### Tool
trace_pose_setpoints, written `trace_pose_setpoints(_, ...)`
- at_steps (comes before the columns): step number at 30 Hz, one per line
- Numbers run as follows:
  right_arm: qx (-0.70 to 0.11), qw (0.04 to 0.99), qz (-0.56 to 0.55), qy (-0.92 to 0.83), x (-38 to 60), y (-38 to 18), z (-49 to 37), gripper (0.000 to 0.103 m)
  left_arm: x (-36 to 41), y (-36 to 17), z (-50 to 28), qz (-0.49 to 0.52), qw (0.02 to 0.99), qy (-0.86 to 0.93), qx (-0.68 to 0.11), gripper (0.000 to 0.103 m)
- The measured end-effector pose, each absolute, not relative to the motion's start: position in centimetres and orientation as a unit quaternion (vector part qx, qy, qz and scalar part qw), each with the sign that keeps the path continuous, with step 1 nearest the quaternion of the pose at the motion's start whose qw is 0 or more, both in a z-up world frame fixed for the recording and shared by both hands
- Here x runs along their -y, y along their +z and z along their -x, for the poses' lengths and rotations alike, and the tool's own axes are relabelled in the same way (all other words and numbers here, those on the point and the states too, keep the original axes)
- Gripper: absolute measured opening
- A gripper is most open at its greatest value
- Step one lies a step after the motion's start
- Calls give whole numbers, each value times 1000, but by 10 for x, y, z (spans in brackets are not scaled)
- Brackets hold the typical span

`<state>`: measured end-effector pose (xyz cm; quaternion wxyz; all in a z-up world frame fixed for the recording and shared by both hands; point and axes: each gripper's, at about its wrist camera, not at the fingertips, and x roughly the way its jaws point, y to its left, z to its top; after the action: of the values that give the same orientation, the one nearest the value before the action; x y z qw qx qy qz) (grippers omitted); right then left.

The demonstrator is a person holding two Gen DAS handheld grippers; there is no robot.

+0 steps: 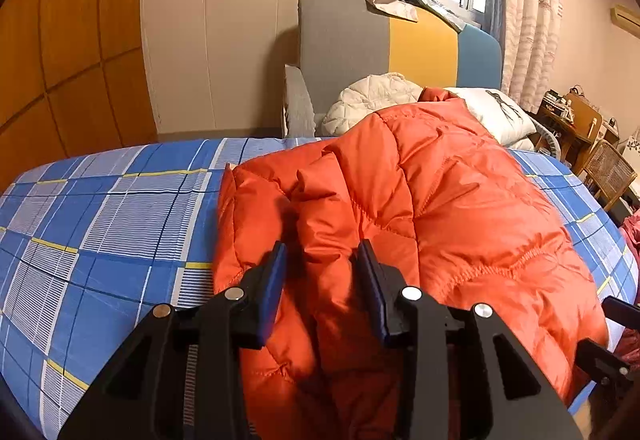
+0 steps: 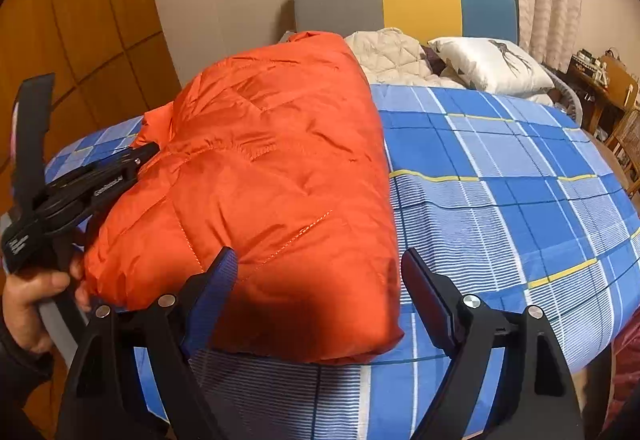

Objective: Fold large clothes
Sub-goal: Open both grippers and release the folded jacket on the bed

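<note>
Left wrist view: left gripper (image 1: pixel 322 260) jaws partly parted, hovering over the folded orange puffer jacket (image 1: pixel 420 207) on the blue plaid bed (image 1: pixel 100 207), pads not pressing it. Right gripper (image 2: pixel 320 272) spread wide, straddling the jacket's near corner, gripping nothing.

Orange jacket (image 1: pixel 420 207) — near end runs under the left tool (image 1: pixel 320 268) and off the bottom edge in the left wrist view; whether the pads touch the fabric, cannot tell. Right tool (image 1: pixel 612 340) cut by the right edge there, only black parts show. Person's hand (image 2: pixel 28 304) cut by the left edge in the right wrist view. Desk clutter (image 1: pixel 560 107) at far right — too small to name. Pillow (image 1: pixel 496 111) partly hidden behind the jacket.
</note>
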<state>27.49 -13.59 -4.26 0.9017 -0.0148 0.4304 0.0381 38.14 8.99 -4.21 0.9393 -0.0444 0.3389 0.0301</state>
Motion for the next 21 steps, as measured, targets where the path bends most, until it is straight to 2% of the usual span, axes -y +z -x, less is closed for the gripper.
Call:
trace_pose_setpoints(11, -440, 898, 14, 21, 131, -50, -274, 83, -91, -36, -364, 49, 939, 31, -339, 38)
trace_pose_setpoints(14, -432, 902, 23, 9, 126, -39, -266, 84, -95, -31, -351, 63, 940, 32, -334, 47)
trace_pose_setpoints(16, -424, 905, 16, 4, 124, -30, -259, 91, -97, -26, -339, 68, 941, 31, -330, 49)
trace_pose_setpoints(21, -387, 922, 17, -19, 115, -3, -229, 96, -94, -11, -297, 68, 947, 27, -312, 67)
